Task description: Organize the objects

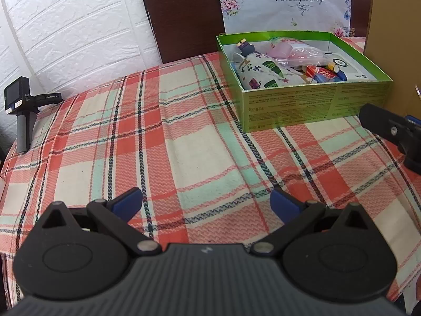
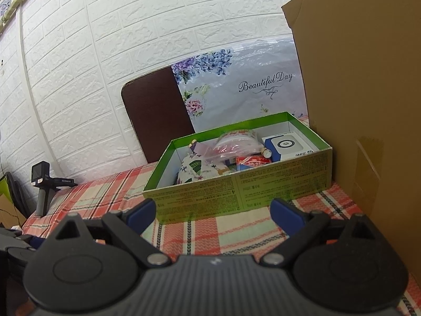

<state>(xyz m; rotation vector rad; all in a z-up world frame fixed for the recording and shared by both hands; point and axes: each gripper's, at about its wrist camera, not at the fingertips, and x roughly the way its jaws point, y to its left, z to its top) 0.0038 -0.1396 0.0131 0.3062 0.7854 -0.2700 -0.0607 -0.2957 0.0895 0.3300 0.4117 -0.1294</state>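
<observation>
The counter is covered by a plaid cloth in red, cream and mint with dark lines. A white brick-pattern wall stands behind it. A tall brown cardboard panel rises at the right edge of the counter, just beside the green box. A dark brown chair back stands behind the counter, partly covered by a floral plastic bag printed "Beautiful Day".

The green cardboard box sits open-topped on the far right part of the counter. It holds the sorted objects:
- a white patterned fabric pouch at the left end;
- a clear plastic bag with pink contents behind the pouch;
- a red and blue packet toward the middle;
- a white and blue carton at the right end;
- a small dark figure at the far left corner.

A black handheld camera on a grey grip stands upright at the counter's far left edge, well apart from the box.

The left gripper is above bare cloth, jaws spread wide, holding nothing. The right gripper is near the front wall of the green box, jaws likewise spread wide and empty. Its black body also shows at the right edge of the left wrist view.
</observation>
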